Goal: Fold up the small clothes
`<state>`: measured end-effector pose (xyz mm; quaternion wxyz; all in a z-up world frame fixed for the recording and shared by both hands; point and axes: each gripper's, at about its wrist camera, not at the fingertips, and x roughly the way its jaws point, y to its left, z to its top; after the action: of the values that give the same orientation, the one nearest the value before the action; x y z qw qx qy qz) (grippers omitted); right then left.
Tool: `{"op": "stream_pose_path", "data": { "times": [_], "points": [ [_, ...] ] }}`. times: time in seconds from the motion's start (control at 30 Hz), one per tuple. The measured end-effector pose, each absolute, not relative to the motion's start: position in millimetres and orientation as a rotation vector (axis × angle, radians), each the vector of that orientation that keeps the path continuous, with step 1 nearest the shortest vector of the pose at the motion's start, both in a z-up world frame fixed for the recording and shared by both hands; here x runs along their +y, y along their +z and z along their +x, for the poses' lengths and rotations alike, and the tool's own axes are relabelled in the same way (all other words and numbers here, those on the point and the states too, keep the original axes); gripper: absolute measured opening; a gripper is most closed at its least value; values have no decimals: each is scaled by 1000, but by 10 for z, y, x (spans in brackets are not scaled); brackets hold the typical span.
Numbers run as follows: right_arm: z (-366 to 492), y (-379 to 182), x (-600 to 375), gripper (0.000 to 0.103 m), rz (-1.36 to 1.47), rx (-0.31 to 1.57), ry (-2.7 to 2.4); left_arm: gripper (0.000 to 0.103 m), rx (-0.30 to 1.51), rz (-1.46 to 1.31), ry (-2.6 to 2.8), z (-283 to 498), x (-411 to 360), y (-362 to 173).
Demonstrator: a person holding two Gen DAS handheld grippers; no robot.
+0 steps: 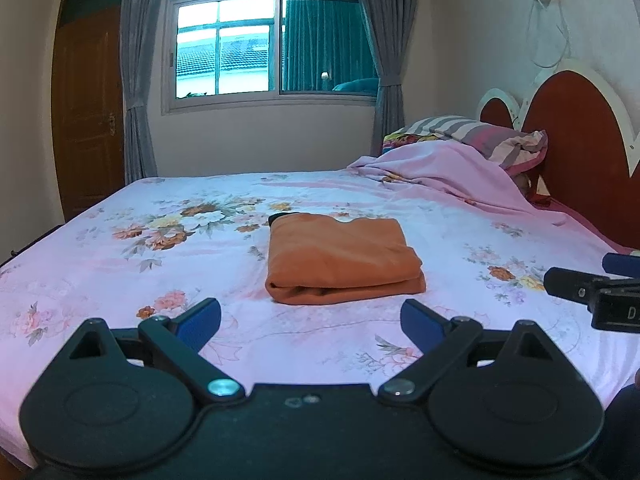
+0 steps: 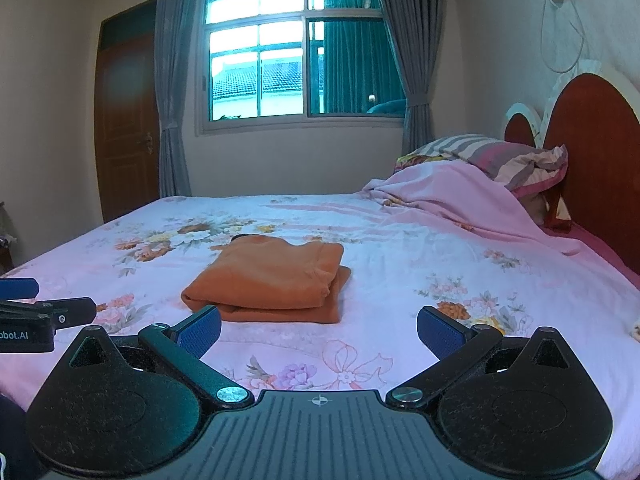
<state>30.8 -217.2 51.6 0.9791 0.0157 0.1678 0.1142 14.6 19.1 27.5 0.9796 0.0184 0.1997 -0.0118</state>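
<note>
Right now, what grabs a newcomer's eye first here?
The folded orange garment lies mid-bed on the pink floral sheet, just ahead of both claws. The left claw and right claw hang open and empty. Beyond, a bright window sits between grey curtains.

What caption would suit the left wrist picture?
Open left gripper hovers before a folded orange garment on a floral bed sheet.
</note>
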Motion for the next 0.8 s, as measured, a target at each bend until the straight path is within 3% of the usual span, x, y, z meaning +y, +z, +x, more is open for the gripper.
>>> {"op": "stream_pose_path", "data": {
  "times": [0.13,0.17,0.2,0.23,0.3,0.33,0.37,0.4,0.43,0.8],
  "points": [
    [300,525,-2161,103,31,336,230,88,385,48,-30,121,199,274],
    [300,525,-2161,103,31,336,230,1,363,52,-37,89,200,277],
    [300,525,-2162,103,31,336,230,12,381,43,-15,103,212,280],
    [300,527,-2161,103,30,334,230,0,378,17,-3,107,240,269],
    [304,538,-2159,103,31,333,229,0,371,47,2,119,219,245],
    [305,541,-2156,103,32,330,230,3,363,40,5,123,223,243],
    [302,542,-2154,103,31,328,231,52,363,14,3,138,237,244],
    [296,543,-2153,103,30,328,230,90,356,-8,13,142,248,250],
    [296,544,-2150,103,32,327,231,101,315,-19,35,107,250,253],
    [299,586,-2163,103,34,309,232,102,302,18,81,133,194,302]
  ]
}}
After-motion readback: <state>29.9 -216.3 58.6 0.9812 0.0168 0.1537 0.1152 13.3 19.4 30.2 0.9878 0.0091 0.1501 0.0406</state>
